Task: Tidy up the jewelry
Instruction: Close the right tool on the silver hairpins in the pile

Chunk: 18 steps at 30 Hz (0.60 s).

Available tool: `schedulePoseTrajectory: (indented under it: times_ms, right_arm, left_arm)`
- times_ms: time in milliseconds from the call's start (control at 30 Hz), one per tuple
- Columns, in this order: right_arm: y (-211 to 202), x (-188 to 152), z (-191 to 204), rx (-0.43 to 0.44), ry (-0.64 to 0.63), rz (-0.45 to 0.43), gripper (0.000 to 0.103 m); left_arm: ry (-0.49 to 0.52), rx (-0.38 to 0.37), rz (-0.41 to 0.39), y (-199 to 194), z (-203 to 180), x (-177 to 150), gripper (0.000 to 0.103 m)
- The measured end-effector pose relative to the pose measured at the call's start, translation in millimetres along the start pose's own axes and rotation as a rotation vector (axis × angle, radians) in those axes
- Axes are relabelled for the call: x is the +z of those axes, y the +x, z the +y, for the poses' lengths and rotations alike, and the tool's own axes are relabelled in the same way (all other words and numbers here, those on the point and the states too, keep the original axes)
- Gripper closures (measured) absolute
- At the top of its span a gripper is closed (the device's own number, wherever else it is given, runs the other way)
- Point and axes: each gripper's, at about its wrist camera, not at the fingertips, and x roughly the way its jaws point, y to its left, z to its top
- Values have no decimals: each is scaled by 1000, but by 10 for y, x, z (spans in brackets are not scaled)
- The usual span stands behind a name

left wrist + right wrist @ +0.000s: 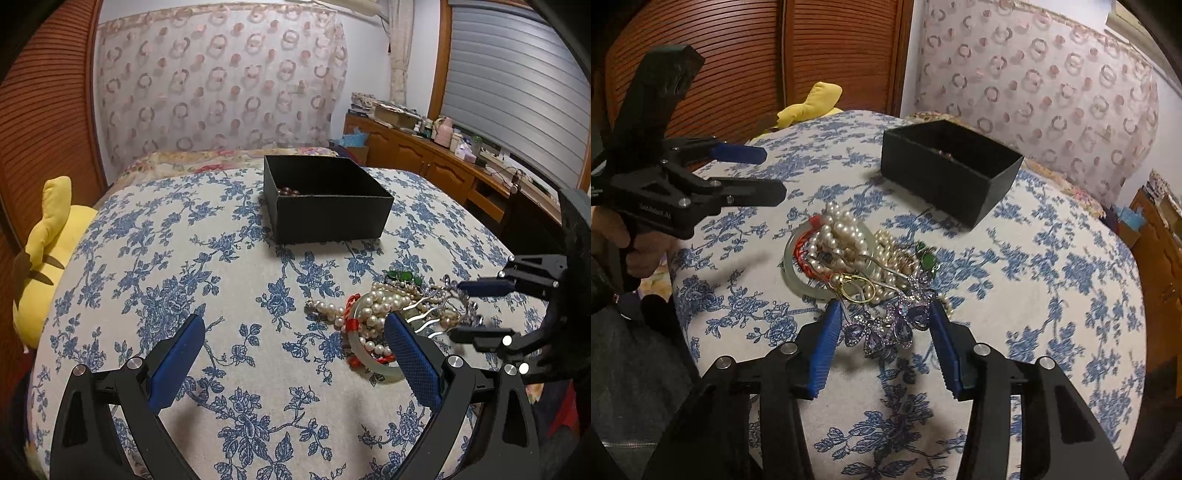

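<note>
Black box (332, 218); white cloth (184, 258) with blue floral print; white pearls (838, 229); purple brooch (886, 325); yellow plush (48, 258); blue gripper pads (177, 362).

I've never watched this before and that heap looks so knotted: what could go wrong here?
The purple crystal piece between the open right gripper fingers lies against the pearl strands and gold ring, so lifting it may drag those along. The black box sits apart, so snagged pieces could drop on the way.

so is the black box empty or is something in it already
Not empty: the open black box holds dark reddish beads in its far left corner; the rest of its floor is hidden.
</note>
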Motion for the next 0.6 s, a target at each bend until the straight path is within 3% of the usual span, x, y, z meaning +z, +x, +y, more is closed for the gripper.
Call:
schedulePoseTrajectory:
  times_ms: [333,467,600]
  right_arm:
    - [-139,161,-97,-49,-13,-29,53]
    - [-196,249,-119,-76,-16,-50,86]
    - [-144,296,-123,-69,-25,-51,94]
  left_arm:
    - [-5,-3,4,9,9,-8,9]
    - [-4,-2,4,11,10,-6,9]
    - [-7,-1,5,11,13,-6,9]
